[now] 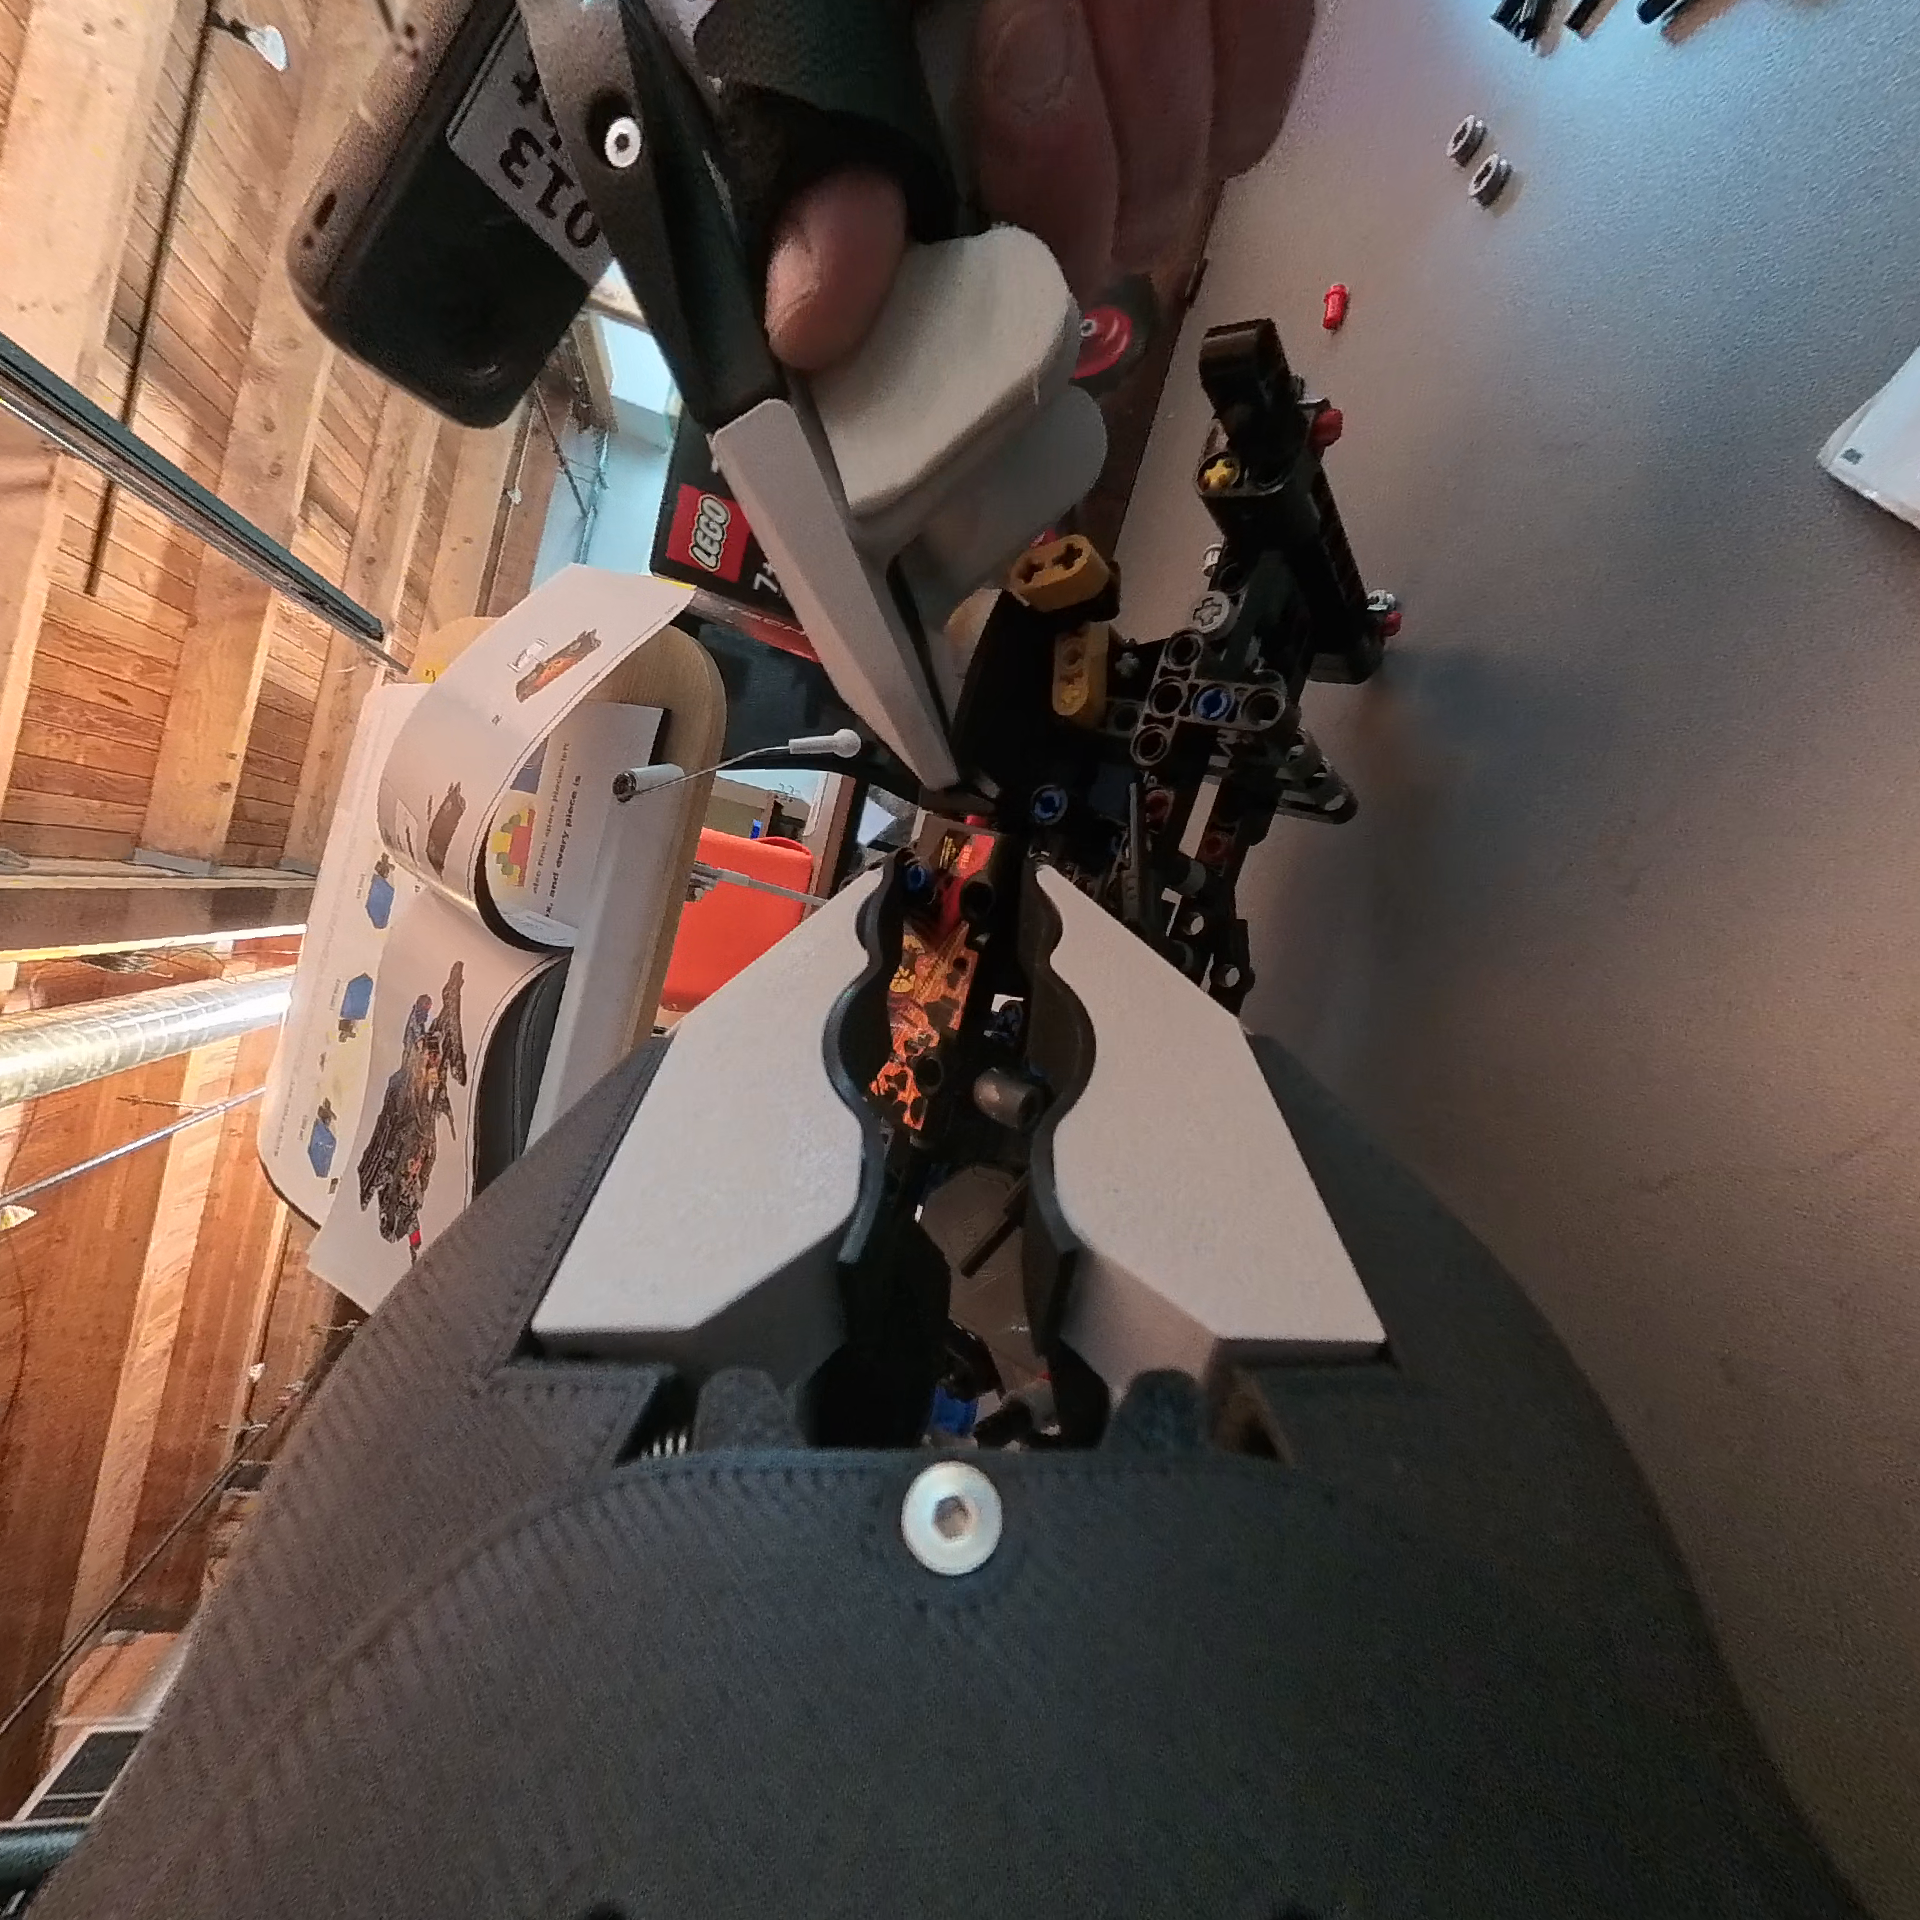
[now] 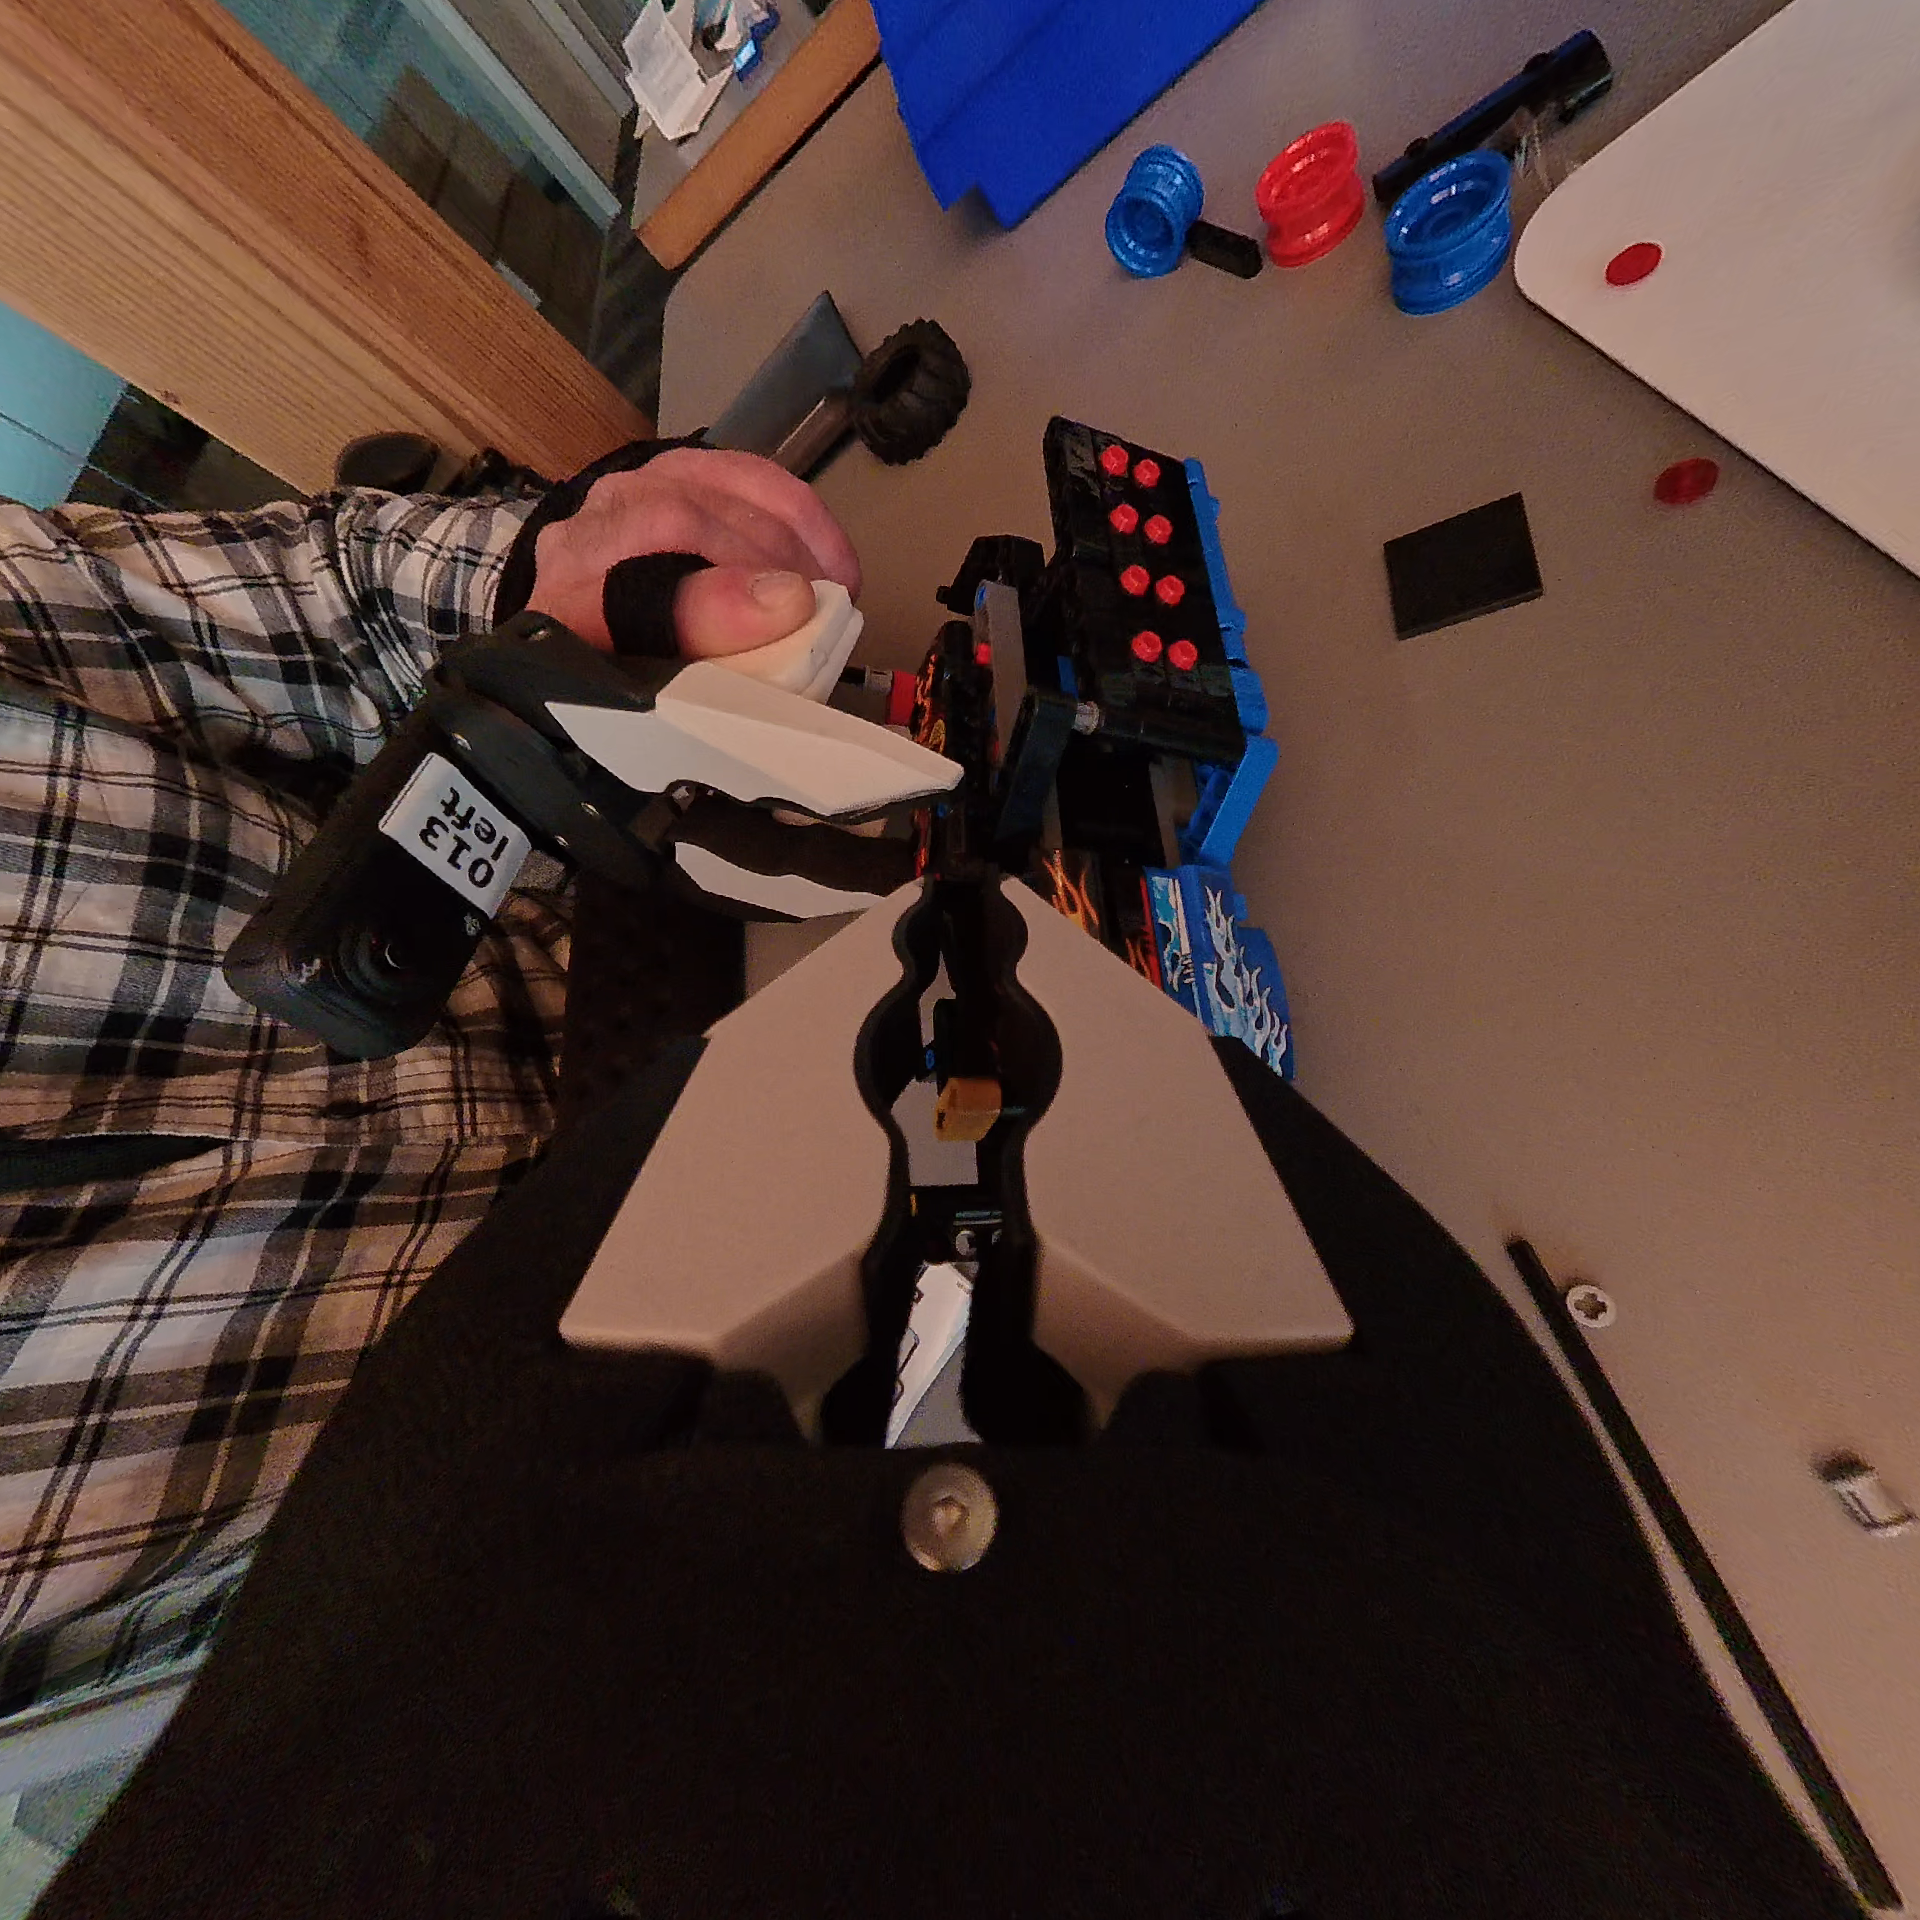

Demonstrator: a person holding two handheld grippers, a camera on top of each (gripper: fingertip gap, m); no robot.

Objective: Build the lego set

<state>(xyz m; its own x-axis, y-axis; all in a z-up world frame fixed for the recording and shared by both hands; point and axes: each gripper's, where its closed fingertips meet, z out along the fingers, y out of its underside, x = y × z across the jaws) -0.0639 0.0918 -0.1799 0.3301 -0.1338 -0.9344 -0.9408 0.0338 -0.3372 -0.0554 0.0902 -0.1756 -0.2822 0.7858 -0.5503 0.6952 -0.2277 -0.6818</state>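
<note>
The lego model [image 1: 1195, 707] is a black frame with red pins and yellow connectors, held up over the grey table. In the right wrist view the model [image 2: 1143, 582] shows blue and orange flame panels. My left gripper [image 1: 961, 878] is shut on the model's end with the orange flame panel [image 1: 914, 1049]. It also shows in the right wrist view [image 2: 935, 805], held by a hand. My right gripper [image 2: 964, 888] is shut on a thin black part of the model, near a small orange piece [image 2: 966, 1117]. In the left wrist view the right gripper [image 1: 951, 784] comes in from above.
An open instruction booklet [image 1: 468, 935] and the lego box [image 1: 717, 520] stand behind. Loose on the table are blue hubs [image 2: 1449, 234], a red hub [image 2: 1309, 197], a black tyre [image 2: 914, 390], a black tile [image 2: 1460, 561], a red pin [image 1: 1335, 304] and a white board [image 2: 1766, 260]. The black tile [image 2: 1460, 561] is about 15 centimeters from both grippers' fingertips.
</note>
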